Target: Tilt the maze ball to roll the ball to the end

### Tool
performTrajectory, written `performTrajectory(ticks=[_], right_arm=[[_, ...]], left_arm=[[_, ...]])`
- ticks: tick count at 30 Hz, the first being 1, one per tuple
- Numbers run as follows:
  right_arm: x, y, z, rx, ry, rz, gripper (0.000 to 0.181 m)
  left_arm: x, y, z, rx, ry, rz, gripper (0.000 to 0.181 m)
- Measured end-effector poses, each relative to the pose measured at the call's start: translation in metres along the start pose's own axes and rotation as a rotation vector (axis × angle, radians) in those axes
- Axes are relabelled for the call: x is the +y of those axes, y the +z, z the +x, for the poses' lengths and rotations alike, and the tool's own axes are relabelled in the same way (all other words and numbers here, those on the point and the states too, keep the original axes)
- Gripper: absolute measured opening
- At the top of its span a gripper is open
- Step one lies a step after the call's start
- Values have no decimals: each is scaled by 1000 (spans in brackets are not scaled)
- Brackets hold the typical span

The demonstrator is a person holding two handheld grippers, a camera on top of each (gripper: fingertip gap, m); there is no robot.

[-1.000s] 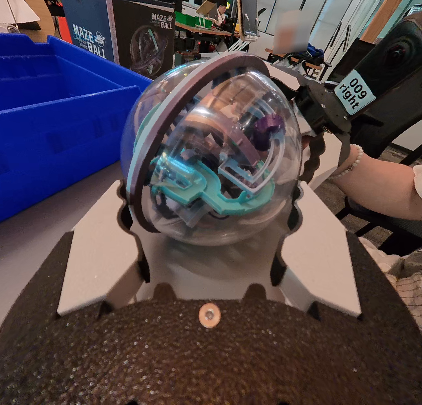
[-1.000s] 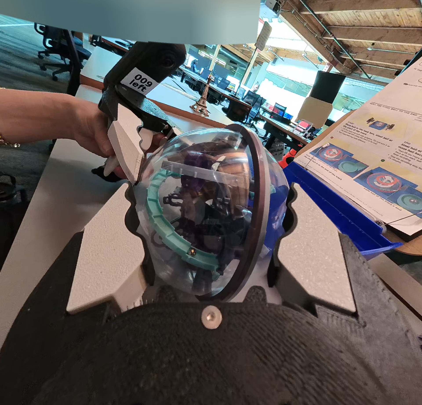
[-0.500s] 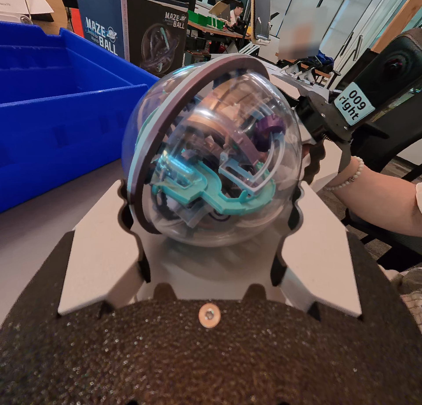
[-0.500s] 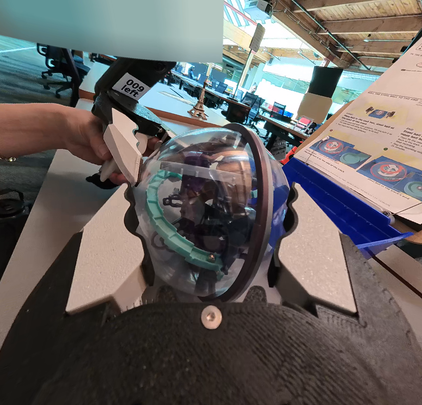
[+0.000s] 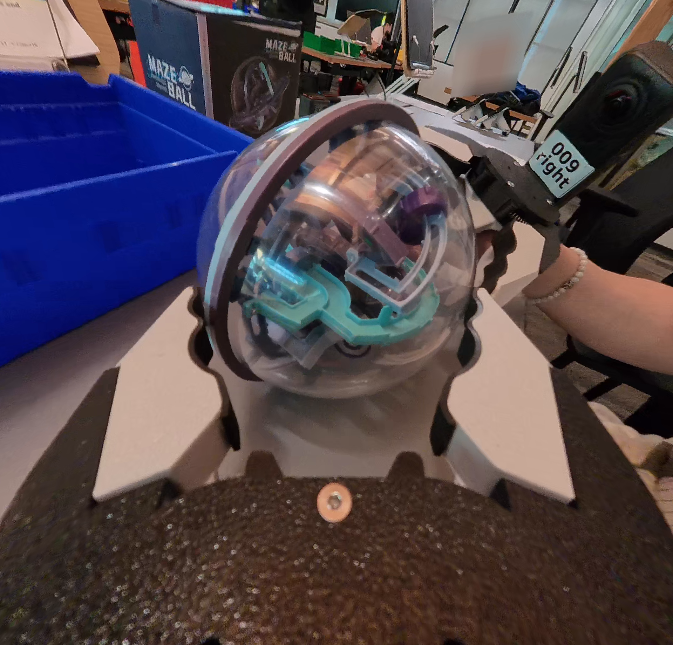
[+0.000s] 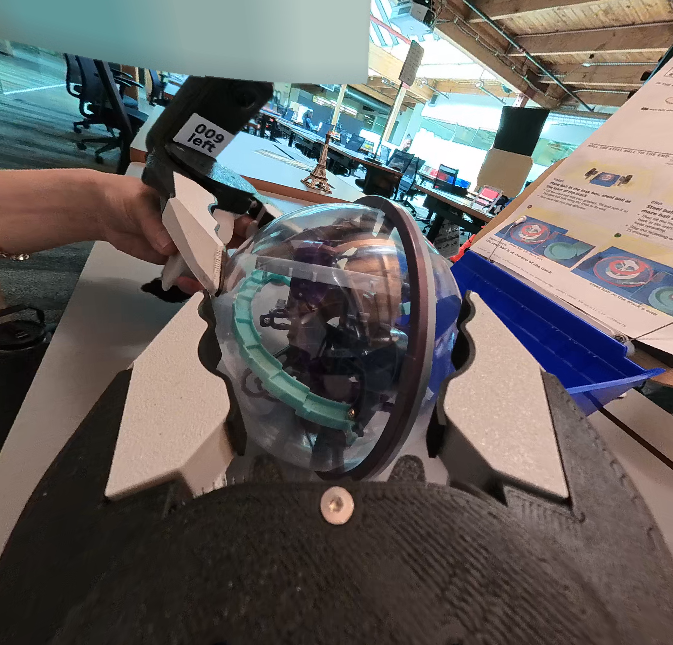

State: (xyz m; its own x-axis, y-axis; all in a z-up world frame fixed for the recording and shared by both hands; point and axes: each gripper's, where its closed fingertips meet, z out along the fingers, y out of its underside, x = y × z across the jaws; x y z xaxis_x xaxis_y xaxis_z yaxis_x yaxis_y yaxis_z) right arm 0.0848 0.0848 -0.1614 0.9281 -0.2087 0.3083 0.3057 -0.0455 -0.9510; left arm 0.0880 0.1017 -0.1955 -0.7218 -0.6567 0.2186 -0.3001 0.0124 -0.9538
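an open office with a wooden beam ceiling (image 6: pixel 546 27) and rows of desks spreads beyond the pale tabletop (image 5: pixel 43 391). a blue bin (image 5: pixel 91 198) sits left of the left gripper (image 5: pixel 335 336), a dark printed box (image 5: pixel 225 74) behind it, an instruction sheet (image 6: pixel 601 234) propped above. the maze ball (image 5: pixel 338 256) is raised, pinched in the jaws of both grippers, the right gripper (image 6: pixel 335 365) gripping crosswise. a small steel ball (image 6: pixel 351 413) rests on the teal track (image 6: pixel 262 365).

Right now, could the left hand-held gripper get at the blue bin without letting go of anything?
Probably not. The left hand-held gripper is clamped on the maze ball, and so is the right hand-held gripper. The blue bin sits close on its left, but its fingers are full.
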Motion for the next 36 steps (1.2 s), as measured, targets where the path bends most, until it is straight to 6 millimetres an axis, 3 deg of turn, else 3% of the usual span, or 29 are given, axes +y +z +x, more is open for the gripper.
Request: performTrajectory(ticks=[10,17,20,24,36], right_arm=[[0,2,-2,-34,-21,-9,130],[-2,7,-5,-51,-36,-5,130],[-3,10,-5,-48,-38,3,130],[-2,8,-2,-36,-22,10,130],[16,5,4,21,19,-6,132]], left_arm=[[-28,-9,13,43,240,37,130],[-50,5,18,118,356,-107,121],[-49,17,19,169,317,-187,111],[-47,26,11,135,256,-230,113],[-50,24,-8,54,99,-228,113]])
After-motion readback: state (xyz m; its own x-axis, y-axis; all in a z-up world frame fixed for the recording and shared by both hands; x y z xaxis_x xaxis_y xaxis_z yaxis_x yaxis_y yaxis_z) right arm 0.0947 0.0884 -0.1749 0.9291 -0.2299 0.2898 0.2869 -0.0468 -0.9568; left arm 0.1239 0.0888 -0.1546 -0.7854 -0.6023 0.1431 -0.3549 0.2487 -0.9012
